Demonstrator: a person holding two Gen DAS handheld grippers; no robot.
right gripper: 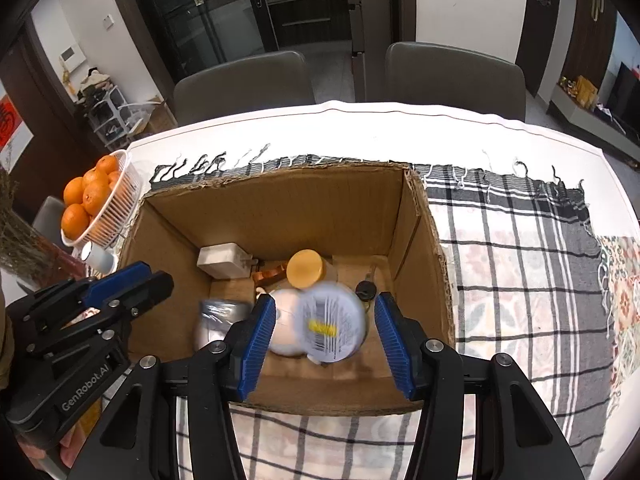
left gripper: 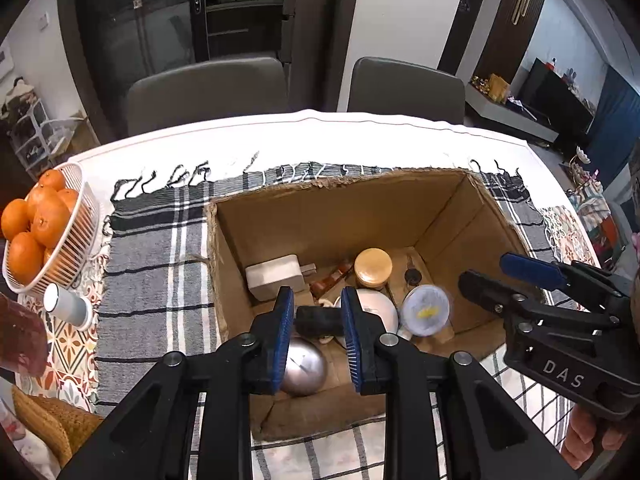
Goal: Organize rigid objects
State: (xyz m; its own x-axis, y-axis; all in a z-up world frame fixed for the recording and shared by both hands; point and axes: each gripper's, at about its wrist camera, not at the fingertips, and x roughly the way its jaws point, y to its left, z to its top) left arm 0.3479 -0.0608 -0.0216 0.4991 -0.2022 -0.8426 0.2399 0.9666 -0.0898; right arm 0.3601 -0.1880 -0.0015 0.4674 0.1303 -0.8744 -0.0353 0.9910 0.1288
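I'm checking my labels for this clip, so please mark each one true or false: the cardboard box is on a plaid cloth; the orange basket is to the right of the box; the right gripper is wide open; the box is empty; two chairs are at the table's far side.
1. The cardboard box stands on a plaid cloth. True.
2. The basket of oranges sits right of the box. False: it sits left of it.
3. The right gripper is wide open. True.
4. The box is empty. False: it holds a white block, a tan-lidded jar and more.
5. Two chairs stand at the table's far side. True.
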